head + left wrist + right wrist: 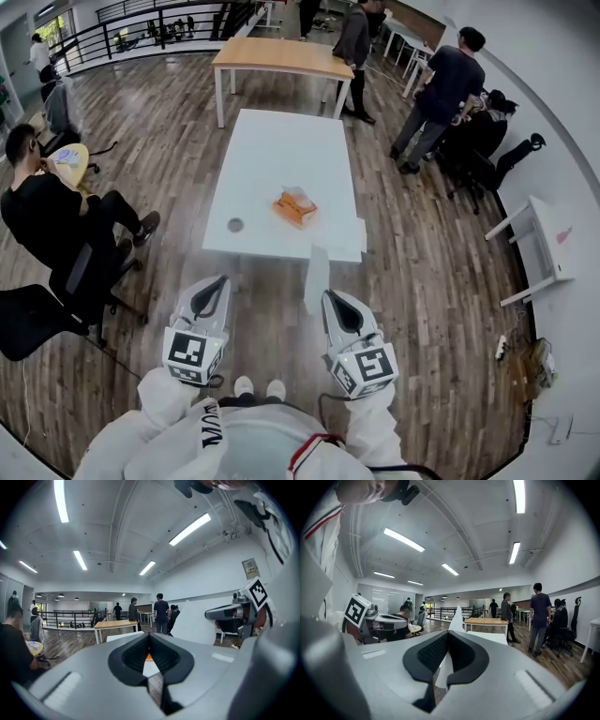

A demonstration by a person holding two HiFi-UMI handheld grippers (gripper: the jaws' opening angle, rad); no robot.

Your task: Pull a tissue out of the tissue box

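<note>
The orange tissue box (295,208) lies on the white table (272,150) ahead of me, with a white tissue poking from its top. My right gripper (328,296) is shut on a pulled-out white tissue (316,274), well short of the table. In the right gripper view the tissue (456,617) stands up between the black pads and hangs below them. My left gripper (224,281) is held level beside it, jaws shut with nothing between them. Through its pads in the left gripper view I glimpse the orange box (148,657). The tissue (197,620) shows at the right of that view.
A small dark round thing (235,225) sits at the table's near left. A wooden table (281,56) stands beyond. A person sits on a chair at left (42,211). Several people stand at the back right (450,84). A white desk (548,248) is at right.
</note>
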